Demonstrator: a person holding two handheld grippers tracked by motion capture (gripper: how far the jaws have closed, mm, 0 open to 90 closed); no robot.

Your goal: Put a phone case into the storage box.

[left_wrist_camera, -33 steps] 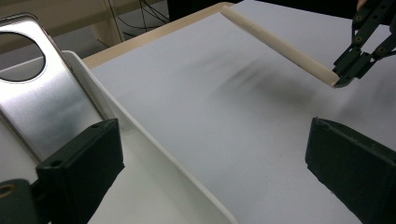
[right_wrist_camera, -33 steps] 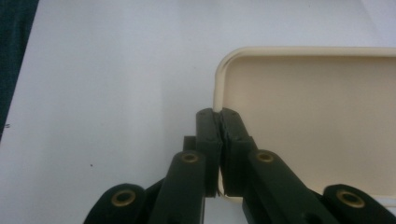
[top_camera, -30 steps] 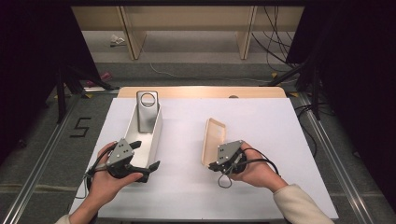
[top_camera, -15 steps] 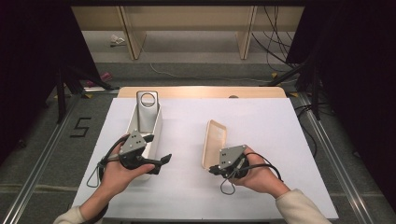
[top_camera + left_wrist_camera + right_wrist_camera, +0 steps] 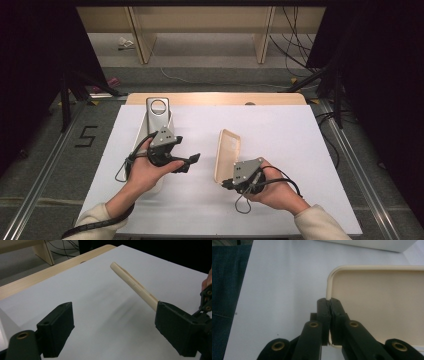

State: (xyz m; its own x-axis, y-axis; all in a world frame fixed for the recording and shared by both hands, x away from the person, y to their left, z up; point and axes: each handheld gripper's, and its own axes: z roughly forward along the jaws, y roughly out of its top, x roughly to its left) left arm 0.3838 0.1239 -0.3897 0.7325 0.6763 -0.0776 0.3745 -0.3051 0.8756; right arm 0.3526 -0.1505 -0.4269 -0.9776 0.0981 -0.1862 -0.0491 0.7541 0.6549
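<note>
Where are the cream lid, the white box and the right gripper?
cream lid (image 5: 228,152): high view, on its raised inner face.
white box (image 5: 158,116): high view, on the far end, below the round hole.
right gripper (image 5: 329,305): right gripper view, between the fingertips clamped on the lid's rim.

Your left gripper (image 5: 187,162) has come off the white open box with the round-holed grey end plate (image 5: 159,111), lifted a little and swung across the counter toward the cream plastic lid (image 5: 227,155) held up on edge. Its jaws have just been closing slightly, wide apart, nothing between them.
</note>
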